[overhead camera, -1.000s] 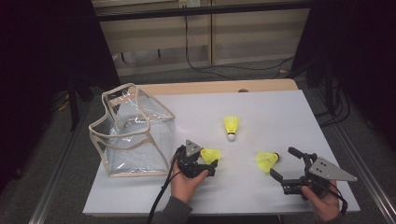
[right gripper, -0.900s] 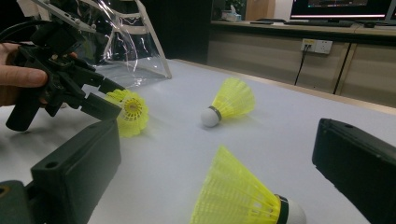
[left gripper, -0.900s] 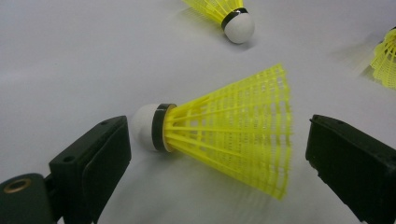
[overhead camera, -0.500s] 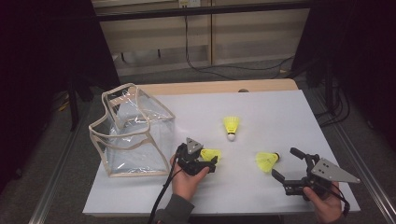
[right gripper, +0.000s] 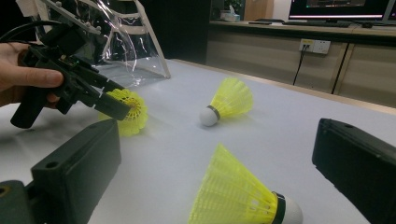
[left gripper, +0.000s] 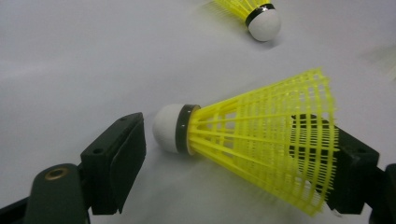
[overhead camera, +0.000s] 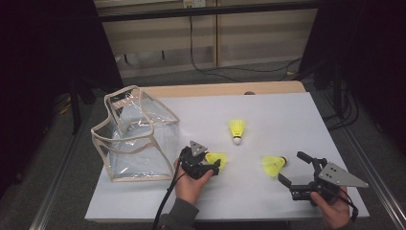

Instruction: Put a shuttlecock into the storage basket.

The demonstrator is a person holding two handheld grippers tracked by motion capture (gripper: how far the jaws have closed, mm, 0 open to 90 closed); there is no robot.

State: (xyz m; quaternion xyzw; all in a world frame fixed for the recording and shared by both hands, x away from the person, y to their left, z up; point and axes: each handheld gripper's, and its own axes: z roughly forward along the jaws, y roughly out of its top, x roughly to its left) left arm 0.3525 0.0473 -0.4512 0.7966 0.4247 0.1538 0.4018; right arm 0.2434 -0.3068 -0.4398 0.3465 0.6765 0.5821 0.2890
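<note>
Three yellow shuttlecocks on a white table, with a clear bag standing open-topped at the left. The left gripper straddles the left shuttle lengthwise — one jaw just off the white cork, the other behind the skirt's open rim; the jaws are apart, not yet touching it. Gripping end to end would avoid crushing the mesh skirt, and the bag sits just beside, a likely destination. The right gripper also stands open, its jaws flanking the right shuttle, which lies on its side near the front edge. The far shuttle rests apart, cork toward the person.
</note>
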